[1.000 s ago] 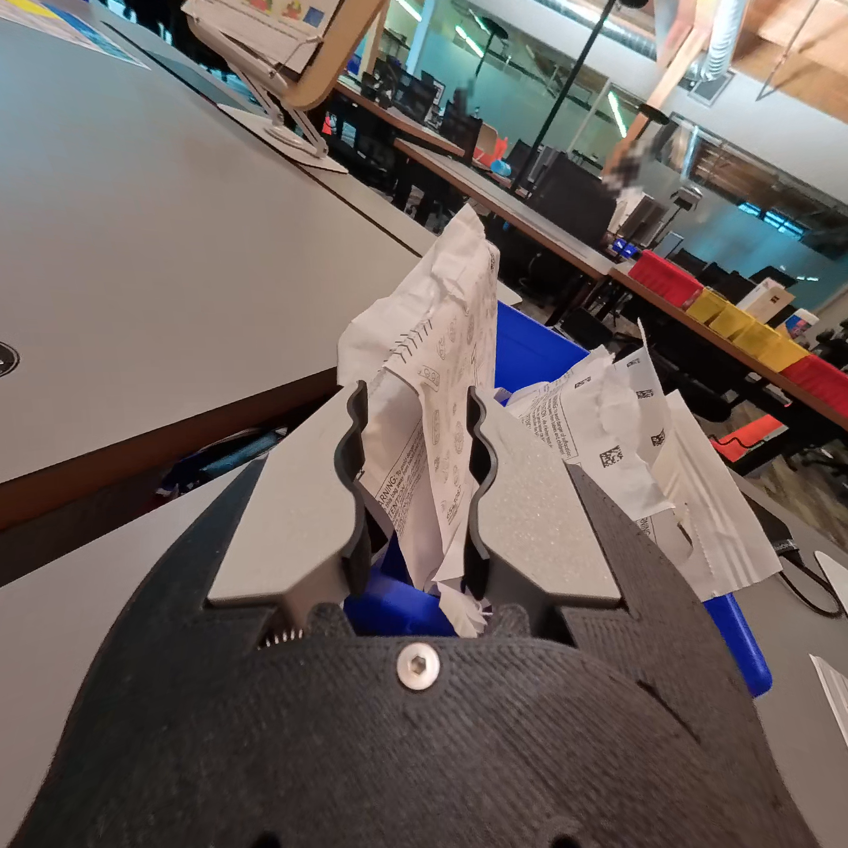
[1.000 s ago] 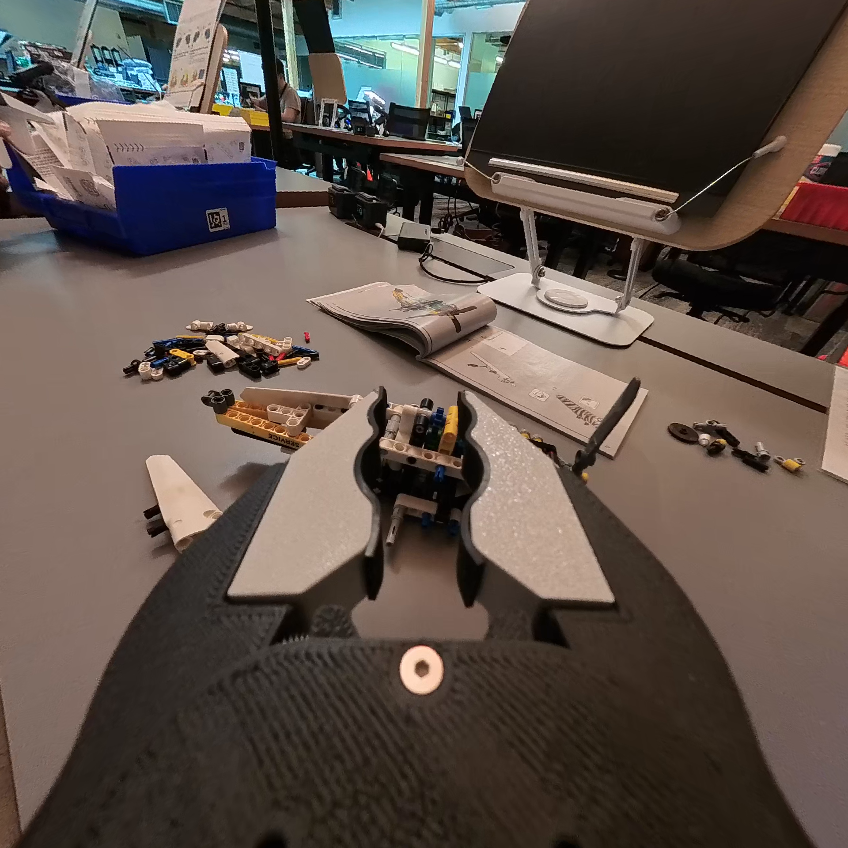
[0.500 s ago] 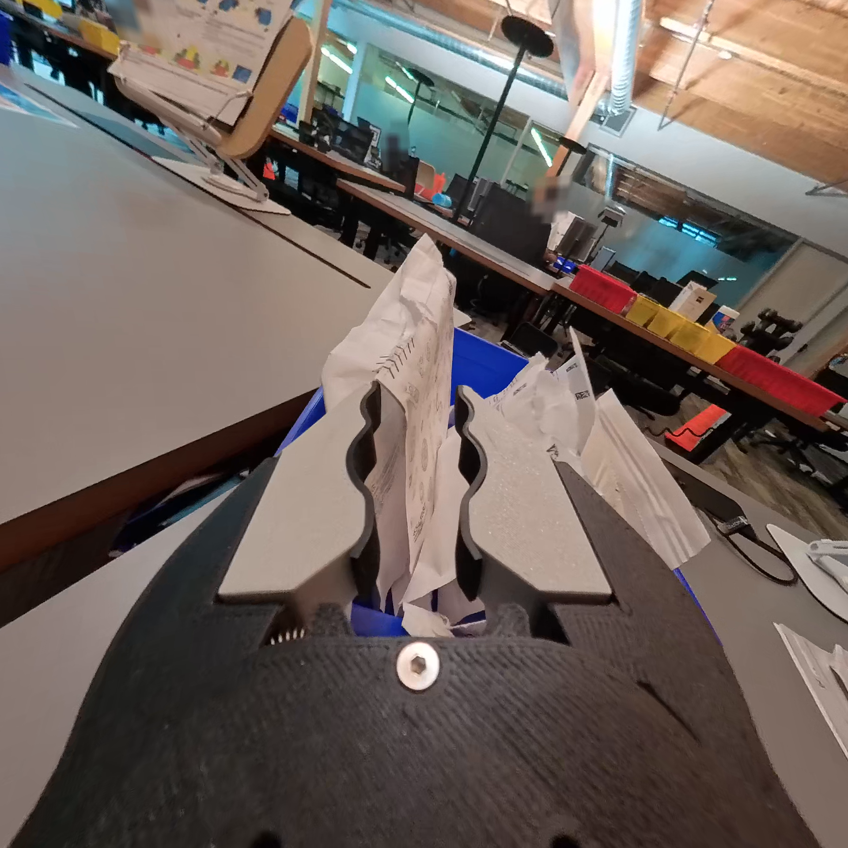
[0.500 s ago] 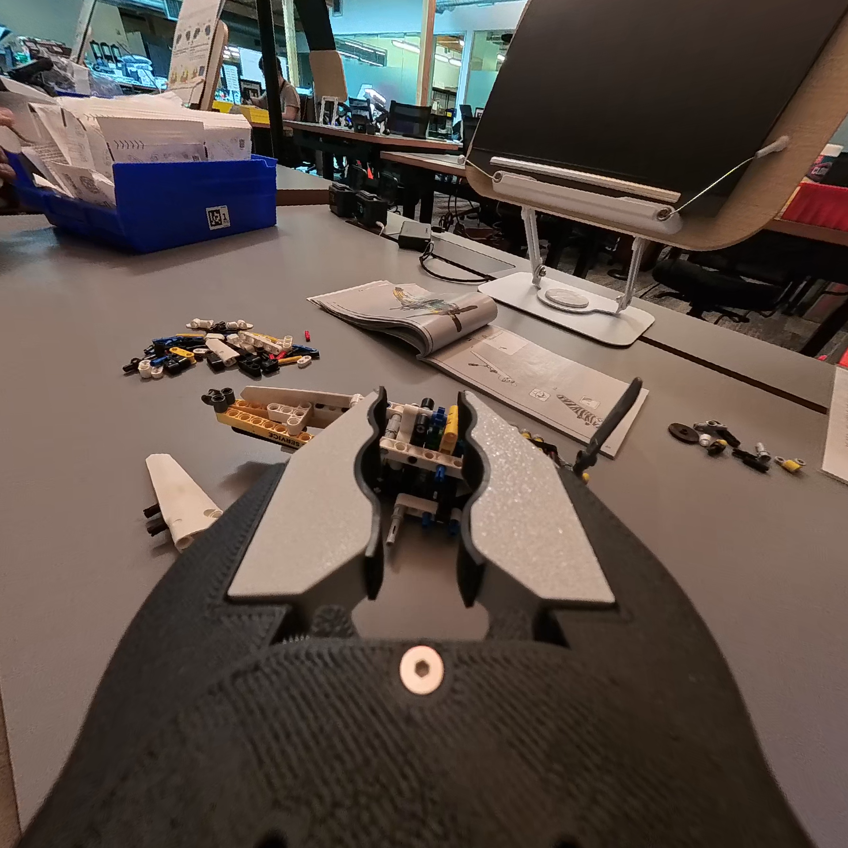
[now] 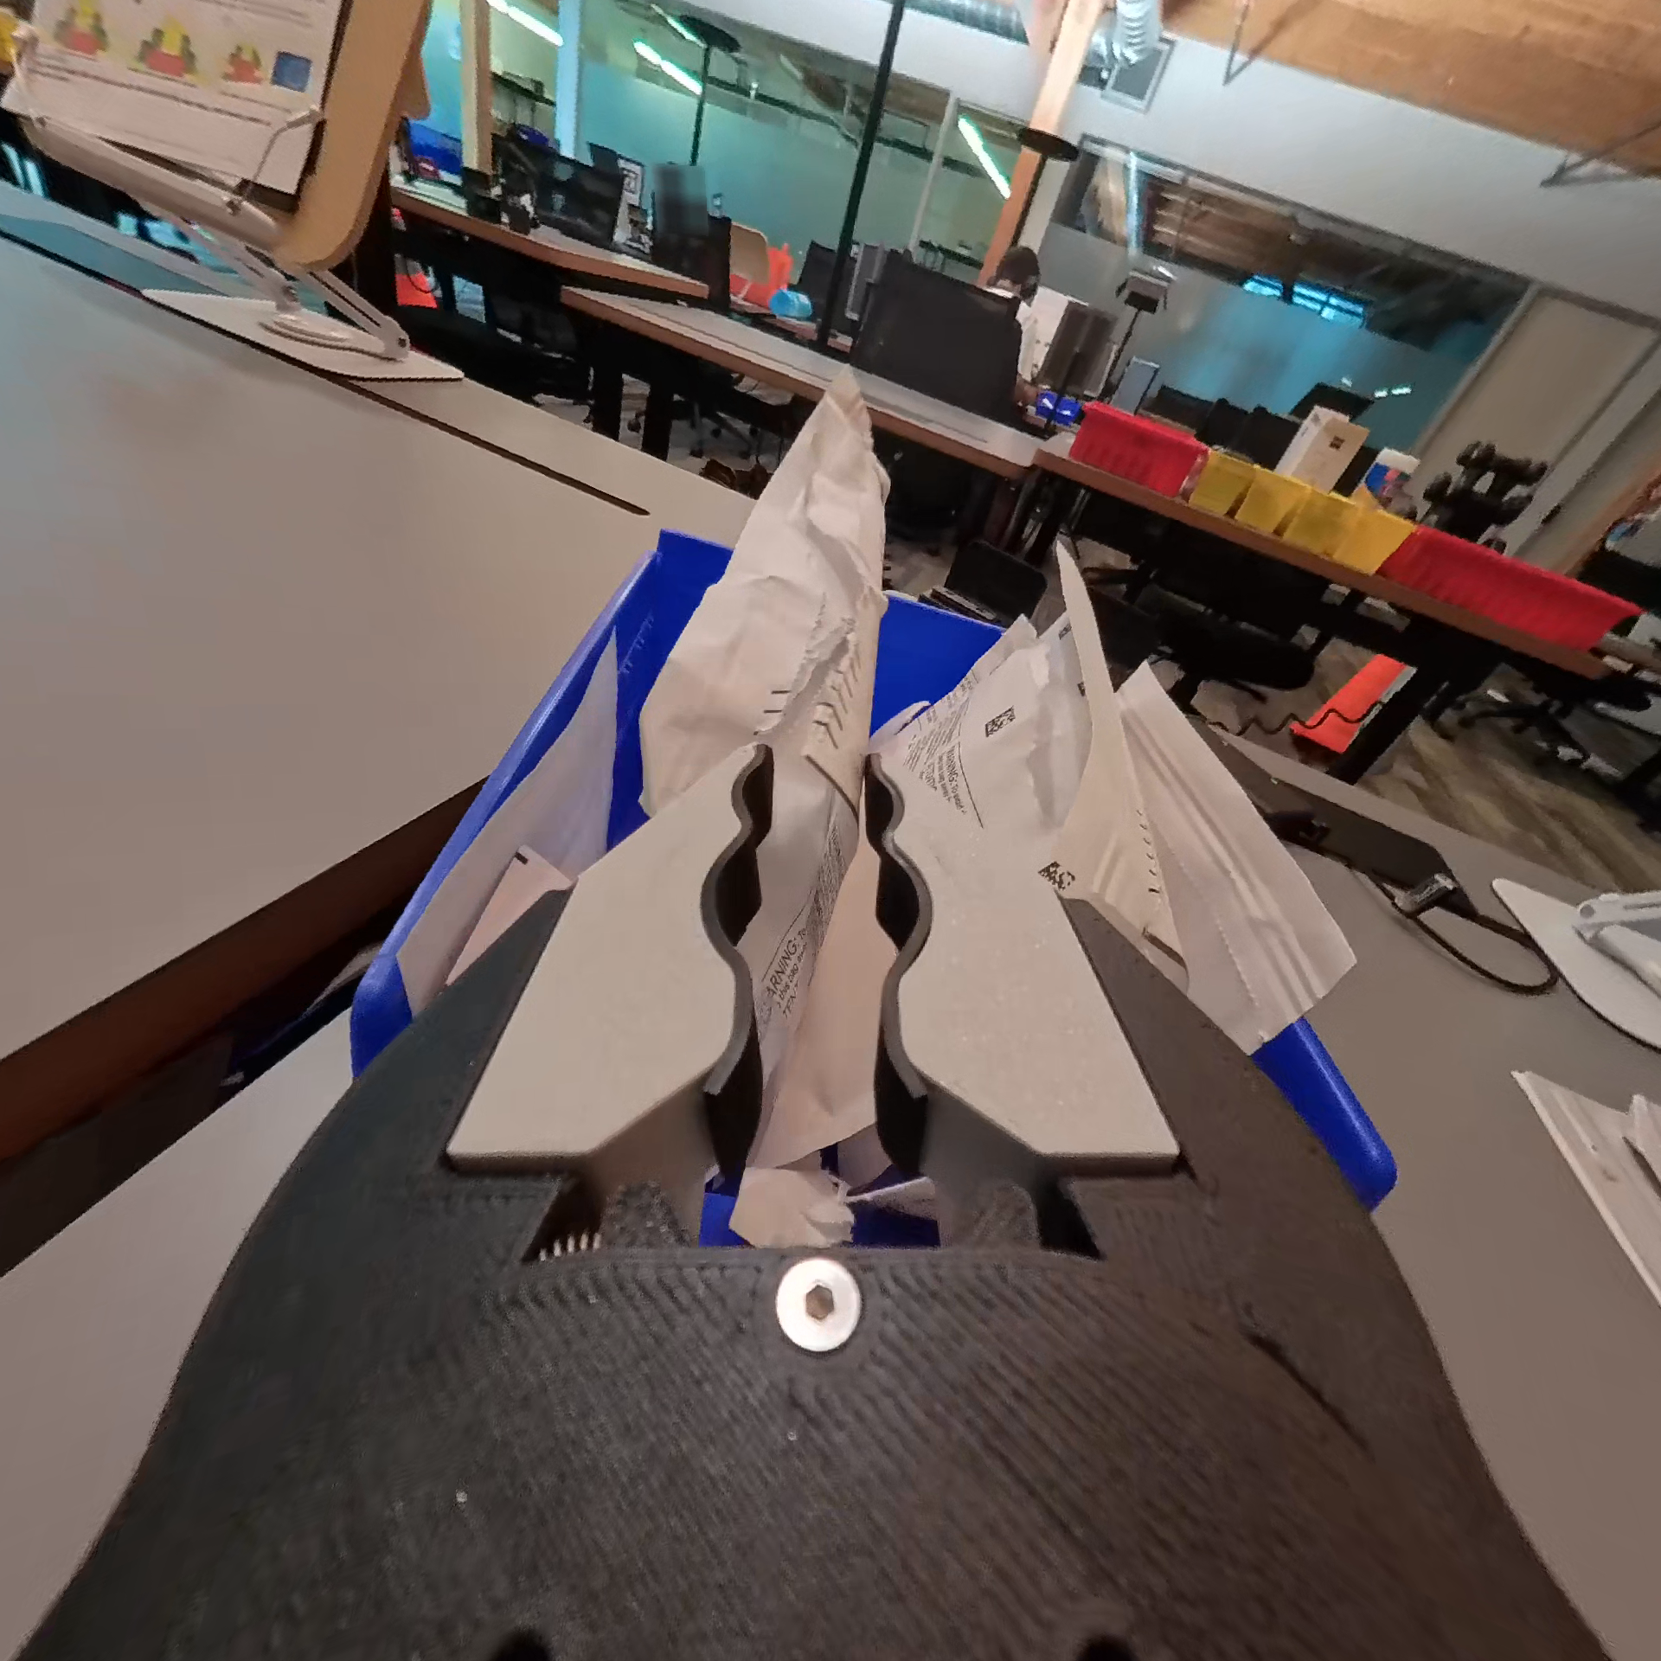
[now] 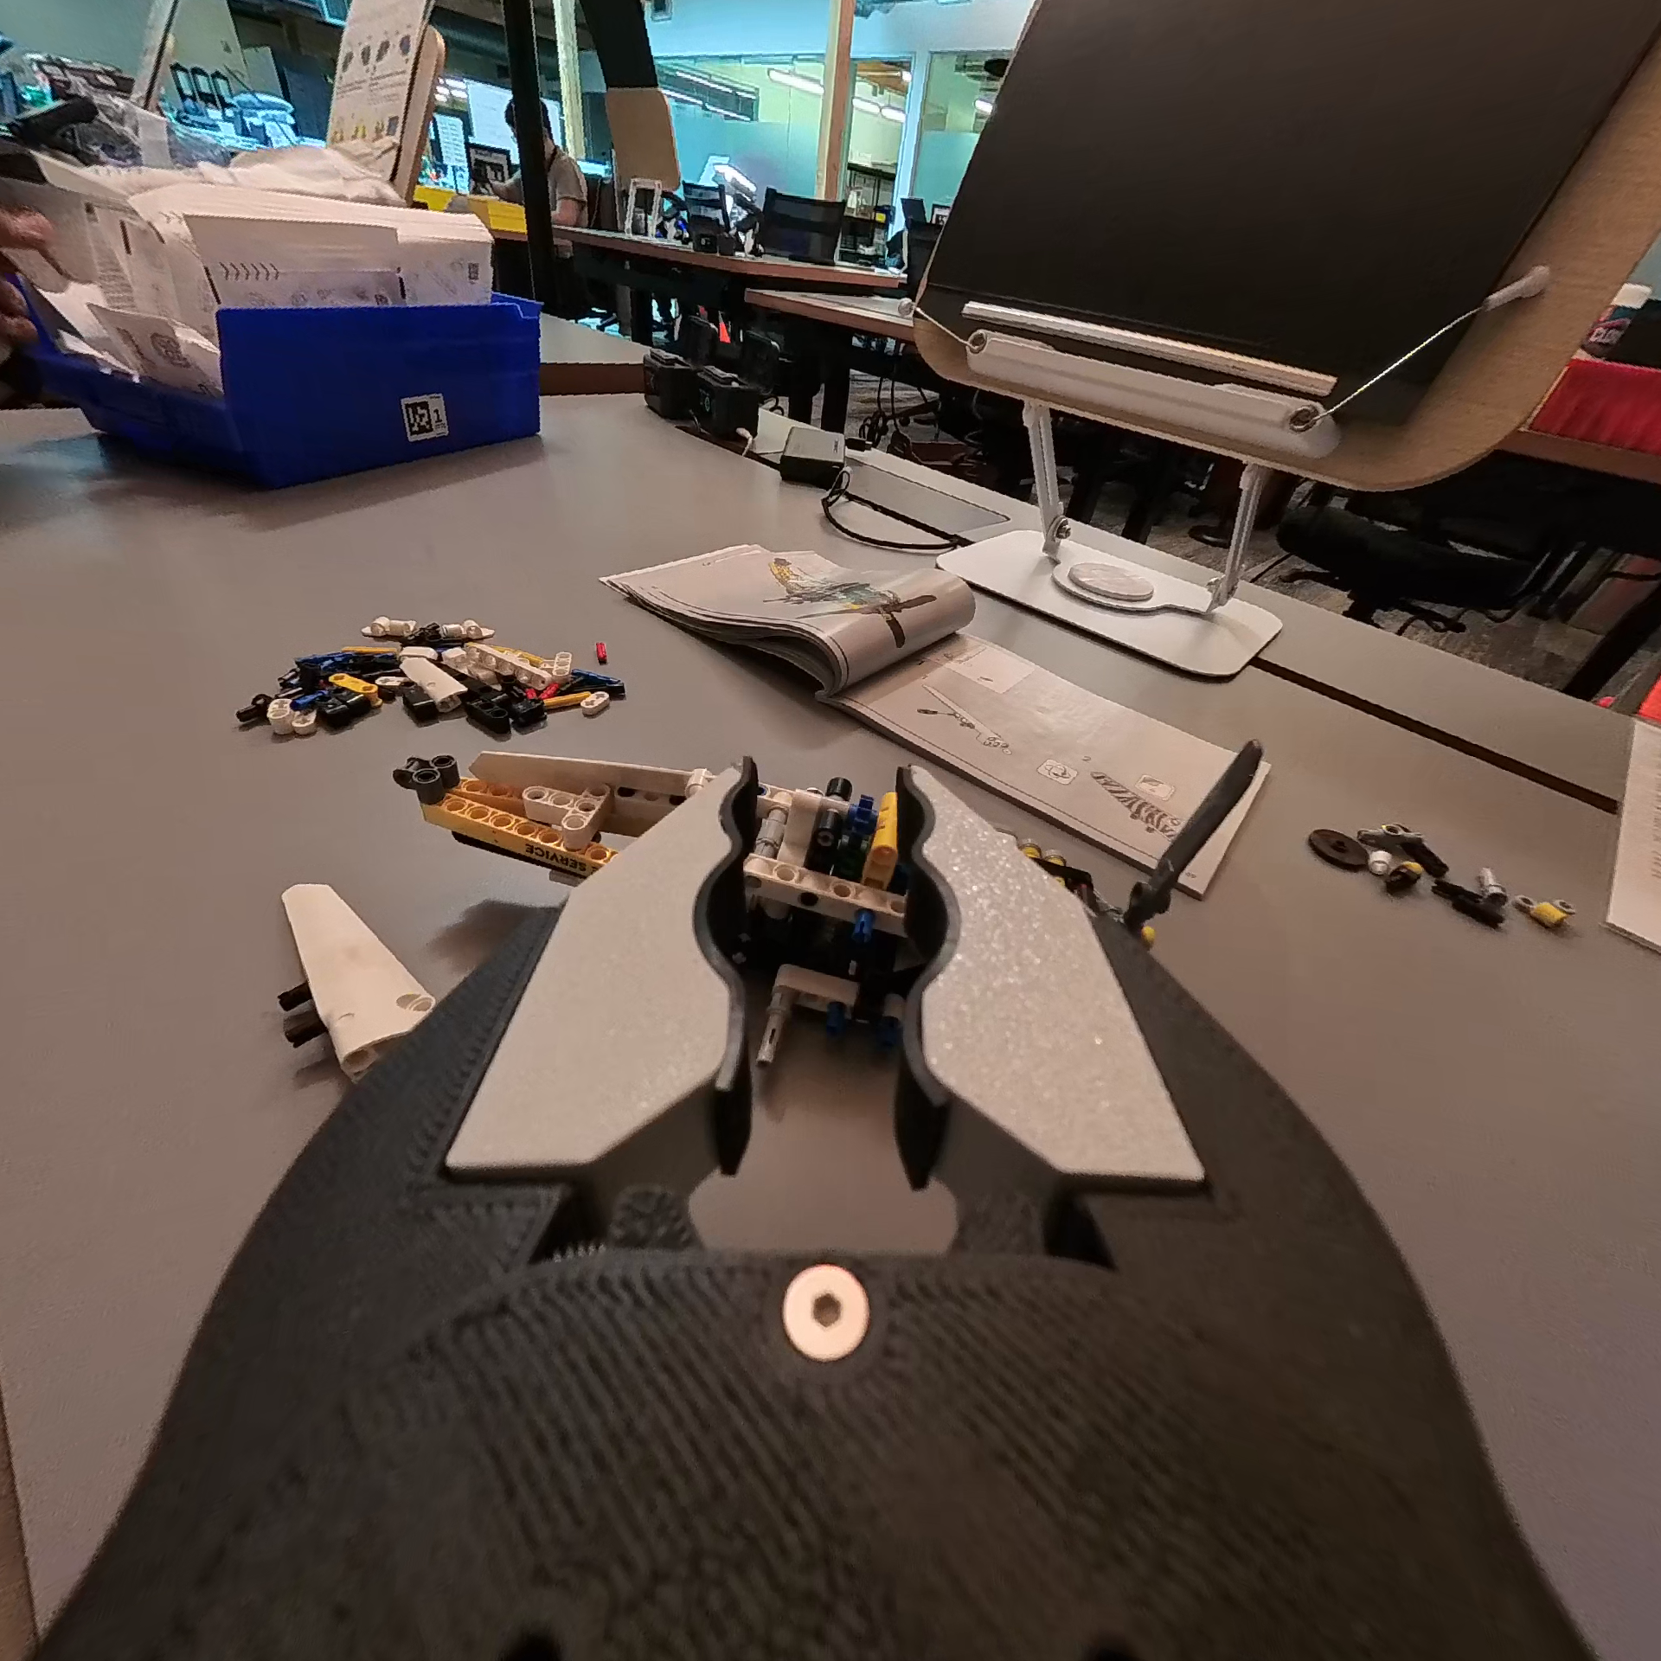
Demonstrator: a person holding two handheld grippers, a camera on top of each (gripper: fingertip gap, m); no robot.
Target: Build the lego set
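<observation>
In the left wrist view my left gripper (image 5: 816, 764) is over a blue bin (image 5: 935, 647) stuffed with white paper bags, and its fingers are shut on one upright, crumpled white paper bag (image 5: 791, 611). In the right wrist view my right gripper (image 6: 825, 782) is shut on a partly built lego model (image 6: 827, 863) of white, black, blue and yellow parts resting on the grey table (image 6: 180, 584). The model's yellow and white tail (image 6: 521, 809) sticks out to the left. A black propeller blade (image 6: 1186, 836) stands up on its right.
A pile of loose pieces (image 6: 431, 674), a white wing piece (image 6: 346, 980) and the blue bin (image 6: 359, 395) lie to the left. An open instruction booklet (image 6: 899, 647) and a book stand (image 6: 1168, 359) are ahead. Small parts (image 6: 1438, 863) lie at the right.
My left gripper's fingers have narrowed around the white paper bag until they press on it, and its view has swung over the bin. The right gripper and model have not moved.
</observation>
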